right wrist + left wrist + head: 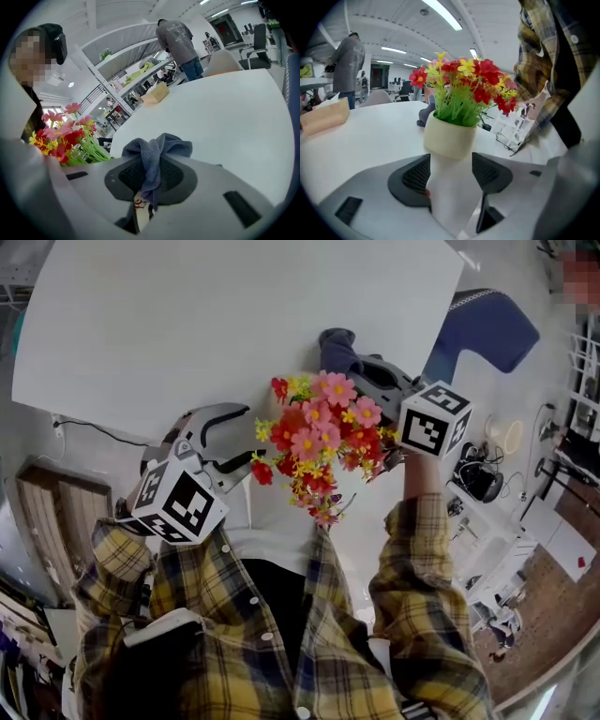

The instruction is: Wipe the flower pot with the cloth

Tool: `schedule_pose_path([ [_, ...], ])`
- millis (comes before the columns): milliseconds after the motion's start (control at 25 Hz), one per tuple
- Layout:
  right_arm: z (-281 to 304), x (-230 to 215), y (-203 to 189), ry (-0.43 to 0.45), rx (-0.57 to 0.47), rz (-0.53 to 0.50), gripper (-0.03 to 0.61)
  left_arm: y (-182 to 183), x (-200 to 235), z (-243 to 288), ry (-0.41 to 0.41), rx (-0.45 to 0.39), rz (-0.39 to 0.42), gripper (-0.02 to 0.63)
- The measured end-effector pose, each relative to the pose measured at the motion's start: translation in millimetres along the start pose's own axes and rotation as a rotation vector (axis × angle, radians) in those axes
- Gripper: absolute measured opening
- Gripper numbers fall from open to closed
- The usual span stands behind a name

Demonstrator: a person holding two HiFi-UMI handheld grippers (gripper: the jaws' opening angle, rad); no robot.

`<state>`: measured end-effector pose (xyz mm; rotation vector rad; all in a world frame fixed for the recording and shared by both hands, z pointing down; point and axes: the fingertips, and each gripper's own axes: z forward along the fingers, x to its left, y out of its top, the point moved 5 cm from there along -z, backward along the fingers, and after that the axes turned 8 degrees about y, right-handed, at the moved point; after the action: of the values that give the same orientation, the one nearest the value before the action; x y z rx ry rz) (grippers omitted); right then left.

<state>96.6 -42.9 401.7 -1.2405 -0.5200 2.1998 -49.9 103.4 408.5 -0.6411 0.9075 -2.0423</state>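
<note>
The flower pot (449, 137) is a cream cup on a white stem, filled with red, pink and yellow flowers (319, 439). My left gripper (451, 180) is shut on its white stem, both pads against its sides. In the head view the left gripper (223, 457) reaches in from the left and the blooms hide the pot. My right gripper (151, 174) is shut on a grey-blue cloth (157, 149), which bunches out past the jaws. Seen from above, the right gripper (364, 369) sits just right of and beyond the flowers, the cloth (337, 349) over the table.
A large white table (234, 315) spreads ahead, its near edge under the flowers. A tan box (324, 119) lies far off on it. A person in grey (178, 40) stands beyond the table. A blue chair (487, 329) is at the right.
</note>
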Motion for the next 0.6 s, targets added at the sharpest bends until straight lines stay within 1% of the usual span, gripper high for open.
schedule_pose_path([
  [120, -0.6, 0.4, -1.0, -0.017, -0.027, 0.008, 0.037, -0.2, -15.2, 3.0, 0.039, -0.044, -0.069, 0.273],
  [200, -1.8, 1.4, -2.1, -0.031, -0.043, 0.018, 0.037, 0.0, -25.6, 8.4, 0.035, -0.054, -0.107, 0.273],
  [280, -2.7, 1.8, -3.1, -0.04, -0.059, 0.026, 0.037, 2.0, -32.7, 14.2, 0.043, -0.066, -0.131, 0.298],
  [400, -3.3, 1.8, -3.1, -0.048, -0.067, 0.03, 0.037, 9.4, -33.6, 20.2, 0.087, -0.106, -0.155, 0.301],
  [480, -3.5, 0.9, -3.3, -0.047, -0.077, 0.032, 0.037, 14.0, -31.3, 23.5, 0.099, -0.118, -0.161, 0.301],
  [600, -3.4, 2.0, -3.0, -0.049, -0.091, 0.042, 0.037, 18.4, -26.9, 24.3, 0.101, -0.104, -0.122, 0.301],
])
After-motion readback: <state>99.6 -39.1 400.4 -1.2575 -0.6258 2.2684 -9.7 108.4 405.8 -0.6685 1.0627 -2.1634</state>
